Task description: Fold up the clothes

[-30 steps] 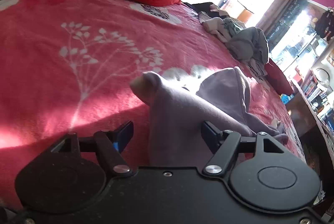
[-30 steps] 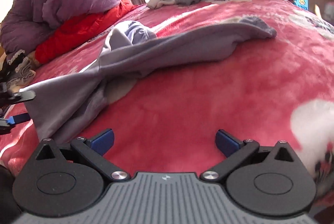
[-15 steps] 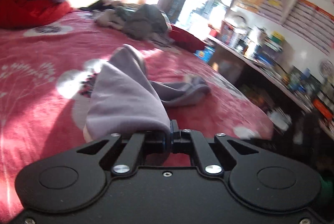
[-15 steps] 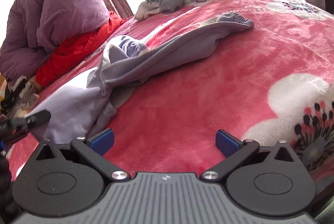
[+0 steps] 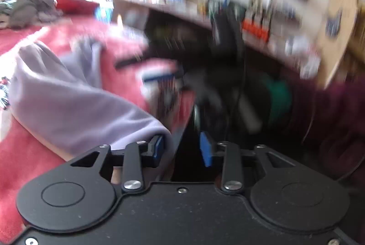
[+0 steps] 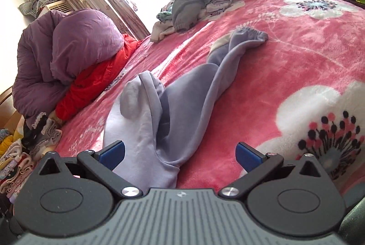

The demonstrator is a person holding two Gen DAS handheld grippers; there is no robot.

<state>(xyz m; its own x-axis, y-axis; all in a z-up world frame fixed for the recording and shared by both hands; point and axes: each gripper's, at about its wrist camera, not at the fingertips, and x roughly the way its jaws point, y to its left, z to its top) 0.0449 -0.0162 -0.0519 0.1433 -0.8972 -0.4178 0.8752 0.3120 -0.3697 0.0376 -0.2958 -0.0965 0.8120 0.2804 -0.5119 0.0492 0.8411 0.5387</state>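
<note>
My left claw is opening, its pads parted with nothing pressed between them; the lilac garment's edge lies just beside its left pad. My right claw stands wide open over the same garment, which lies stretched and bunched across the red flowered bed.

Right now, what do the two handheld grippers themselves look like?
Both have black linkage arms with silver pivot screws, round black discs at each side and blue finger pads. The left gripper has a smooth black body; the right gripper has a grey ribbed body with a small white logo. No cables or sleeves show clearly.
</note>
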